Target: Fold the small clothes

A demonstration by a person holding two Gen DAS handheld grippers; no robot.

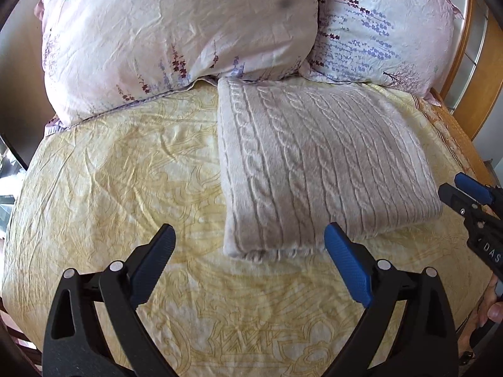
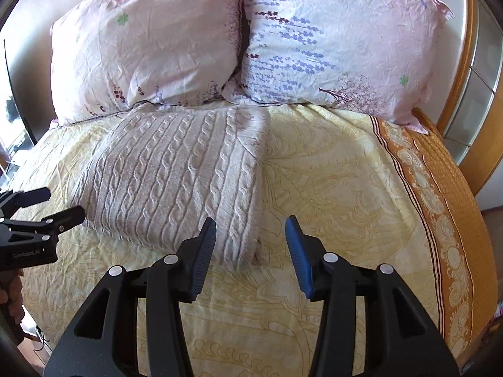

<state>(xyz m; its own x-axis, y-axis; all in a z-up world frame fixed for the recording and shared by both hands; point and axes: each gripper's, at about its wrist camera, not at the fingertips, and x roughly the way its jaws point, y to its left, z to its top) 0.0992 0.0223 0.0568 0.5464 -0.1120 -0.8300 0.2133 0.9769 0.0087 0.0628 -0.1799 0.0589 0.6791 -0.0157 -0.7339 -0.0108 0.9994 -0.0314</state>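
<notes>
A beige cable-knit garment [image 1: 314, 163] [image 2: 176, 172] lies folded into a thick rectangle on the yellow bed sheet [image 1: 110, 172] [image 2: 330, 182], its far edge against the pillows. My left gripper [image 1: 248, 229] [image 2: 64, 202] hovers over the garment's near left corner, jaws wide open, nothing between the blue pads. At the near right corner my right gripper [image 2: 251, 221] [image 1: 451, 183] stands partly open. The garment's corner sits just beyond the gap and its pads do not press on cloth.
Two floral pillows [image 1: 173, 31] [image 1: 377, 31] lean at the head of the bed. An orange patterned border [image 2: 440, 204] runs along the sheet's right side, with a wooden frame [image 1: 484, 78] behind. A person's hand [image 1: 493, 311] [image 2: 12, 295] holds each gripper's handle.
</notes>
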